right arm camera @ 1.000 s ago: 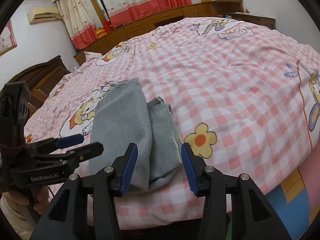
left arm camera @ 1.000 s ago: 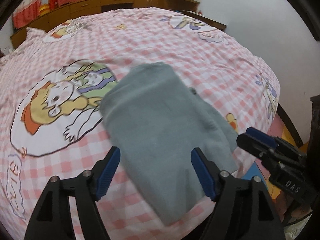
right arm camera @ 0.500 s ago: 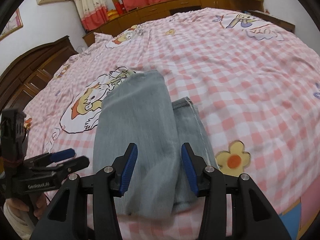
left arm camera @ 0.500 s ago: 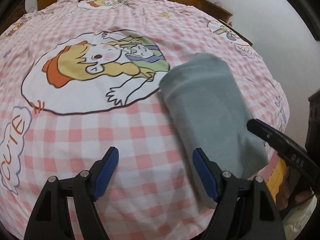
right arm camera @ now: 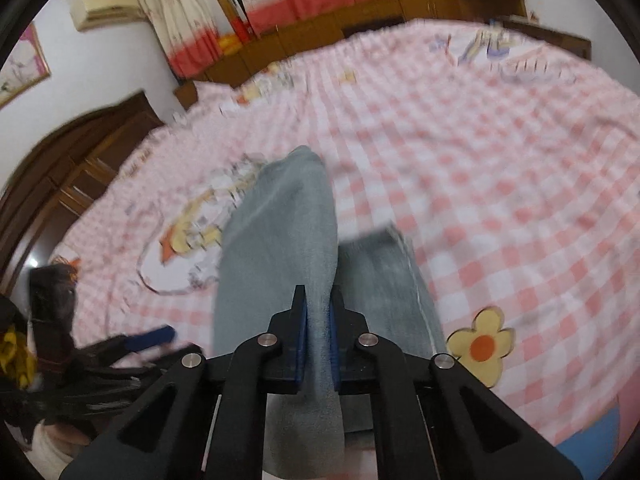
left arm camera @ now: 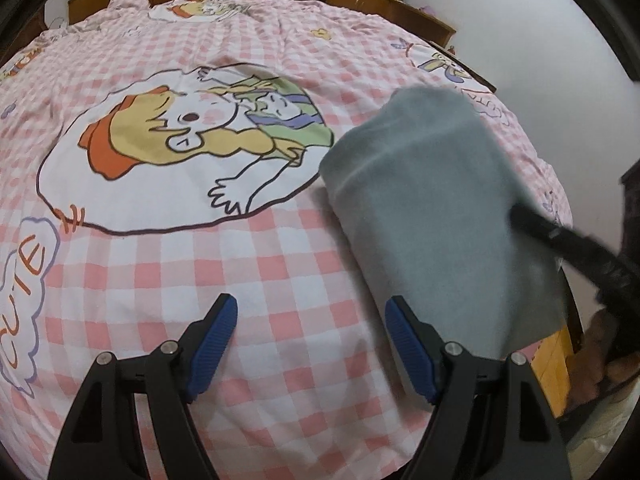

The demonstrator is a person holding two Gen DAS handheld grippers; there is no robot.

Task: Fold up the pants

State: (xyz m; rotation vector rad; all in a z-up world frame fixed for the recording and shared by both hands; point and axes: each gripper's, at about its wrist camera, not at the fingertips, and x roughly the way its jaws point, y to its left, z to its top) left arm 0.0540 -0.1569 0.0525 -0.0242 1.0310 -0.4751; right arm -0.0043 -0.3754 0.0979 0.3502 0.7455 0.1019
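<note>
Your right gripper (right arm camera: 318,338) is clamped on the near edge of the grey folded denim pants (right arm camera: 280,248) at lower centre; your left gripper (left arm camera: 308,344) gapes beside them. Lift evenly so the layers don't slip.

Both grippers, the left gripper (left arm camera: 308,340) and the right gripper (right arm camera: 318,332), are matte black frames with ribbed blue pads (left arm camera: 210,344) and silver screws (right arm camera: 264,339).

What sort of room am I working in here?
Most likely a home bedroom: the pants lie on a bed with a pink checked cartoon sheet, with curtains and a wall air conditioner behind.
</note>
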